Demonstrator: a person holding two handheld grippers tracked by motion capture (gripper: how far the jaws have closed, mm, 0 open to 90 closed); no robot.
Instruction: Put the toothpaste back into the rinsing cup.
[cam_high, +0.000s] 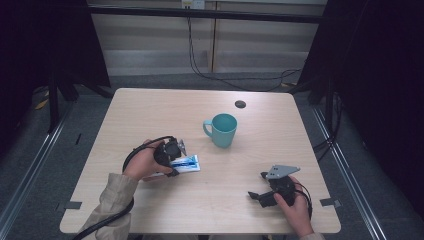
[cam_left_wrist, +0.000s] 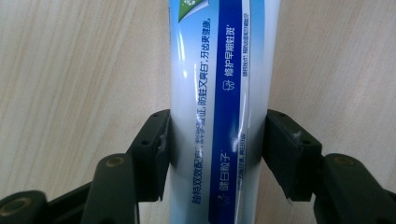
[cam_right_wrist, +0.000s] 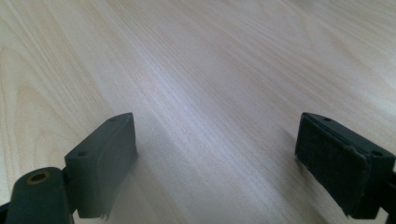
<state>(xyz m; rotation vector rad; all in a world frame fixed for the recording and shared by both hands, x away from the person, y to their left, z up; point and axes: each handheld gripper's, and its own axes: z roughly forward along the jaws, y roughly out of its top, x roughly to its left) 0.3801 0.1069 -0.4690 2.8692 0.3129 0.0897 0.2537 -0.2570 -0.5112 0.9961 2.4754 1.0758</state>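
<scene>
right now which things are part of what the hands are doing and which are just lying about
In the job:
- toothpaste tube, lying on the table, left gripper jaws closed against its sides
- right gripper, jaws open over bare wood, holding nothing

Lying about:
- teal mug, upright and untouched, possibly the tube's target
- dark round spot on the tabletop

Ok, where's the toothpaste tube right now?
The toothpaste tube lies on the table's near-left part, between the left gripper's jaws, down-left of the teal mug.
</scene>
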